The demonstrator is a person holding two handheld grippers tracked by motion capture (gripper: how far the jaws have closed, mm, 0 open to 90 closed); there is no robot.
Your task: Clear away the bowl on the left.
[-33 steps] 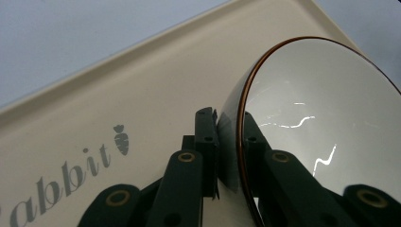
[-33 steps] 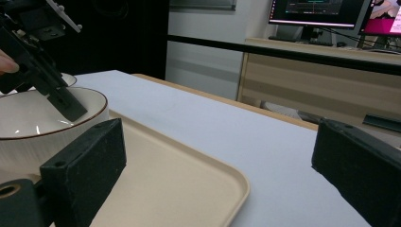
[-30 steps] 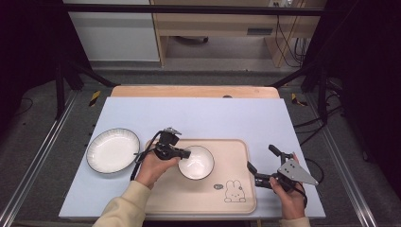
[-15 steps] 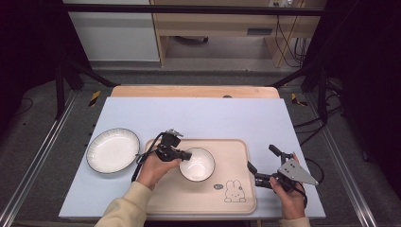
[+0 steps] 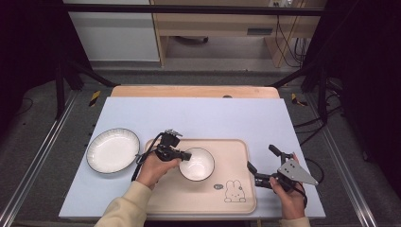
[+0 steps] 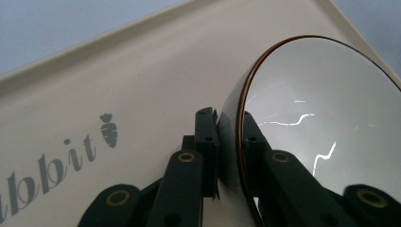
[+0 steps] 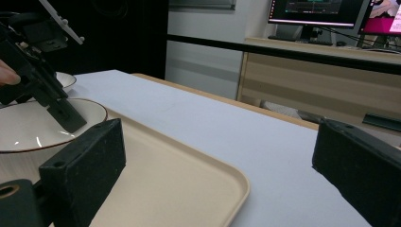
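Observation:
A white bowl (image 5: 196, 164) with a thin brown rim sits on the beige tray (image 5: 189, 198), left of its middle. My left gripper (image 5: 187, 155) is shut on the bowl's left rim, one jaw inside and one outside, as the left gripper view shows close up on the bowl (image 6: 321, 118). My right gripper (image 5: 260, 157) rests at the tray's right edge, open, nothing between its jaws. The right gripper view looks across the tray (image 7: 179, 184) to the bowl (image 7: 33, 125) with the left gripper (image 7: 61, 111) clamped on it.
A white plate (image 5: 112, 150) with a dark rim lies on the light blue mat left of the tray. The tray bears a rabbit print (image 5: 233, 190) near its front right. Desks and monitors stand beyond the table's far edge.

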